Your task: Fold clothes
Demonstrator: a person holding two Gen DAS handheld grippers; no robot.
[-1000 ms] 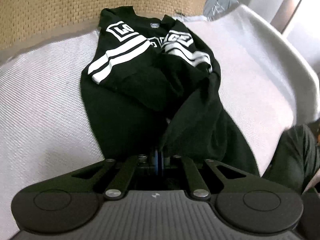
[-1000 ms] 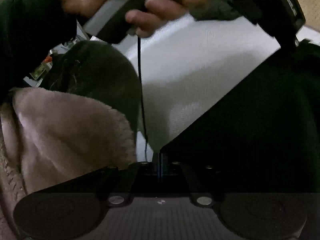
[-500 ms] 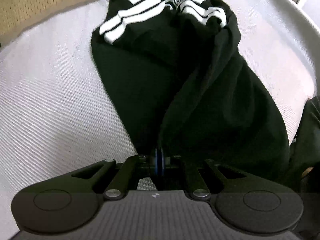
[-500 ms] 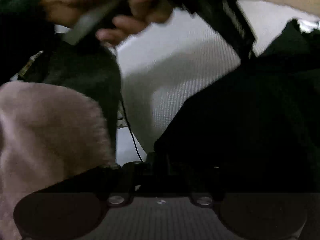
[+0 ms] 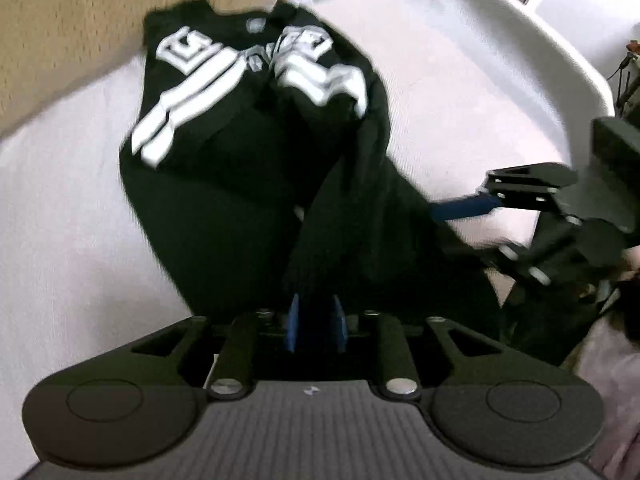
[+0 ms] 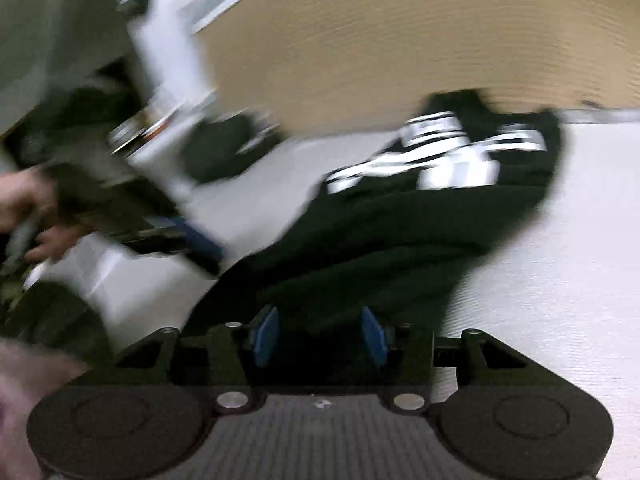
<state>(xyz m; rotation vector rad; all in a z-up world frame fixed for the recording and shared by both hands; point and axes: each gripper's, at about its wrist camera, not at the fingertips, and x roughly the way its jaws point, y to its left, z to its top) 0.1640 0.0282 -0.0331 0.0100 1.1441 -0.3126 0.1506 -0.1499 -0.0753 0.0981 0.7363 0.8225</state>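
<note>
It looked like a bedroom in a home. The work surface was a bed with a white textured cover (image 5: 72,216) and a rounded edge, set against a tan woven headboard or wall panel (image 6: 400,48). A black printed jersey (image 5: 248,128) lay on it, and blurred household clutter (image 6: 132,92) stood beside the bed.

Motion blur smears the white lettering on the black shirt (image 5: 248,152); its near hem hides behind the fingers (image 5: 291,324).

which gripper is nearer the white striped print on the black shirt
Hard to tell. Both the left gripper and right gripper sit at the hem, opposite the white print.
</note>
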